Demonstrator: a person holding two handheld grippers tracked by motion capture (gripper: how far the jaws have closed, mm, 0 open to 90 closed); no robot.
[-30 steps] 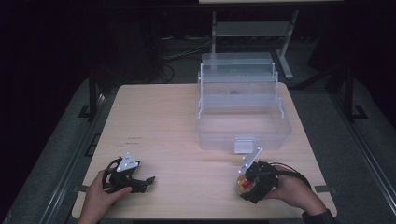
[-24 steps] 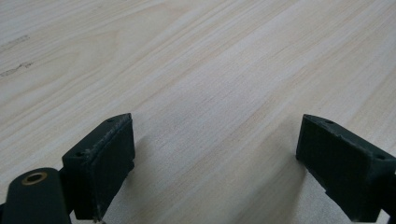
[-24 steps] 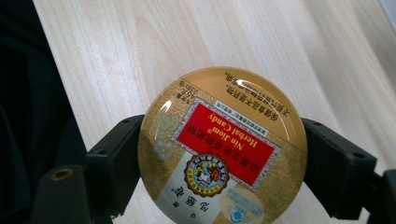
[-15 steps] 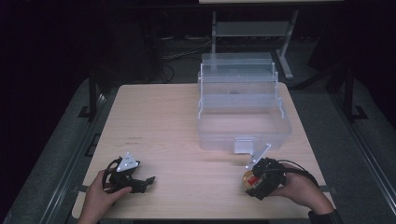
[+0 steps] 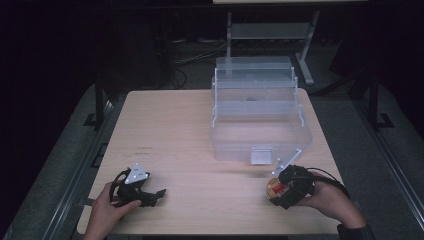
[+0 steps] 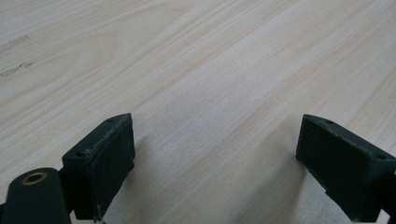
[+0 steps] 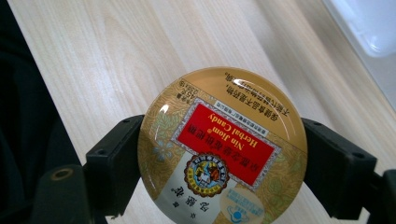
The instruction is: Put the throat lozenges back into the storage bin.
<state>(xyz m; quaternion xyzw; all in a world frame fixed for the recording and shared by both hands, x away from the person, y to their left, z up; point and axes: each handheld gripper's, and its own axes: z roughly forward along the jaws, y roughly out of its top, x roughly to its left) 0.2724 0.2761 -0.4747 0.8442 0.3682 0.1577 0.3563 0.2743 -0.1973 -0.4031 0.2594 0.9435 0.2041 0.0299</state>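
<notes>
Clearly round gold candy tin (image 7: pixel 223 149) — red label, glossy lid.

The candy tin's (image 7: pixel 223 149) lower rim is cut off by the frame.

A pale wooden table (image 5: pixel 190 130) with fine grain running along it takes up the middle of the scene. On its far right part stands a clear plastic box (image 5: pixel 260 135) with stepped tiers that rise toward the far side and a small latch tab on its near wall. Faint dark marks (image 5: pixel 145 149) lie on the left part of the tabletop. Beyond the far edge, on the dark floor, are a grey metal stand (image 5: pixel 270 31) and loose cables (image 5: pixel 187 57). Dark rails (image 5: pixel 85 165) run along both sides of the table.
</notes>
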